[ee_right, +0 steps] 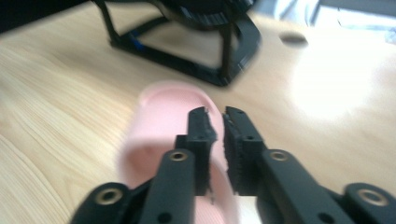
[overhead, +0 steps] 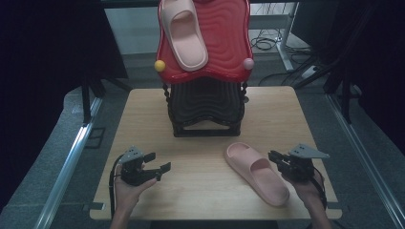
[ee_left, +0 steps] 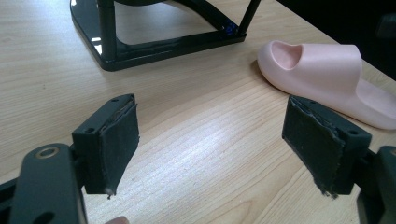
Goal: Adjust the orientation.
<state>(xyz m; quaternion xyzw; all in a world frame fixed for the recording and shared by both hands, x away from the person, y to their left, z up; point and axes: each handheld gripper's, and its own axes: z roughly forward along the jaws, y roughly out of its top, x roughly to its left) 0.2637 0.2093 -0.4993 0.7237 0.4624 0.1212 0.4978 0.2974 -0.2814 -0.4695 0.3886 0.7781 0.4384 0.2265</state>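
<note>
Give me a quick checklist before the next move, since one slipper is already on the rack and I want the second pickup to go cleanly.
1. Slipper on the table lies flat, sole down, free of the rack: ok.
2. Right gripper has a hold on it: cannot tell; the jaws are nearly together above the strap, and the view is blurred.
3. Left gripper is open and holds nothing: ok.
4. Red top shelf has bare room beside the first slipper: ok.
5. Black rack base stands squarely on the table: ok.
</note>
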